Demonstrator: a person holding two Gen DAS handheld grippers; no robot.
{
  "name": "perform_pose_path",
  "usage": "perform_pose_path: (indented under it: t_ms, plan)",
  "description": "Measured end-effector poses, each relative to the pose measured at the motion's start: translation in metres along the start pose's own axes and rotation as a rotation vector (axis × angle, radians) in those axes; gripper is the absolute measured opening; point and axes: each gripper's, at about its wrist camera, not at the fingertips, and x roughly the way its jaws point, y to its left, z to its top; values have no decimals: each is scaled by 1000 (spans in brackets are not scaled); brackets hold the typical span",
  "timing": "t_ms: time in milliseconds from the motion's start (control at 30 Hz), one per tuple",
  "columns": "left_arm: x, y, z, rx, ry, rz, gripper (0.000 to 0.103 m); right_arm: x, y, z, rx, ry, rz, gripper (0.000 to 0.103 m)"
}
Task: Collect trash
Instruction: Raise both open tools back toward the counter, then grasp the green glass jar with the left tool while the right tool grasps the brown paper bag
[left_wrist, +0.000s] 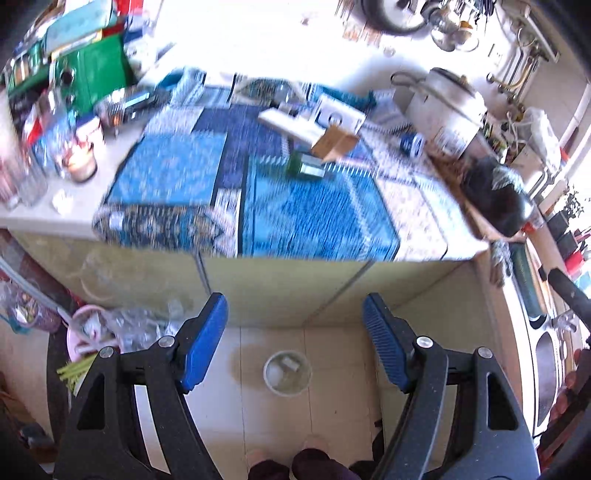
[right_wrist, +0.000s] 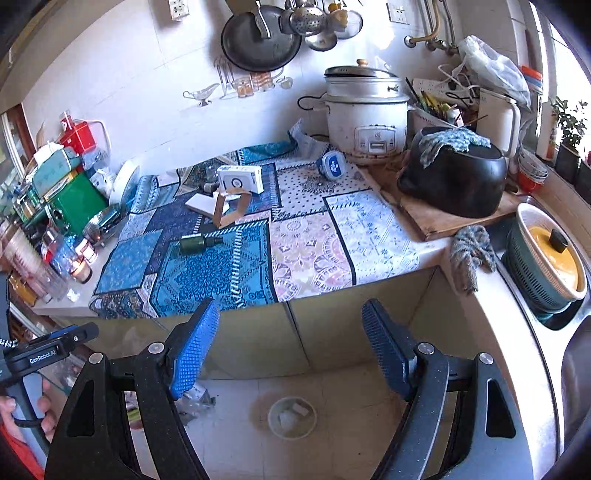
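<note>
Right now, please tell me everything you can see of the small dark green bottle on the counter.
The dark green bottle is small and looks like glass. It lies on its side on the blue patterned cloth, its narrow neck pointing right. It seems to touch only the cloth. An open brown cardboard sleeve stands just behind it, apart from it. The left wrist view shows the bottle blurred. I cannot tell whether it has a cap.
</note>
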Motion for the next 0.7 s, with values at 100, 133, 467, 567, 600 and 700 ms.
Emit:
perform_pose_path:
  t_ms: [100,133,467,567,600,700]
  plan:
    - [-4,-13,29,49,-12,-3,75,-8,-7,19,2,-18,-8,78]
    - [0,-16,36,50,-17,-3,75,-3,-10,23,2,-28,-14,78]
    - [85,-34,99,-121,49,48,76,60,-34,104,-71,4,93,82]
    - [120,-37,112,-216,76,72,75,90,-33,124,-137,42,125,82]
    - [131,-38,116,-249,80,81,75,101,-33,129,-158,51,137,82]
    - [165,-37,126,-356,109,136,75,133,-32,140,-196,86,155,82]
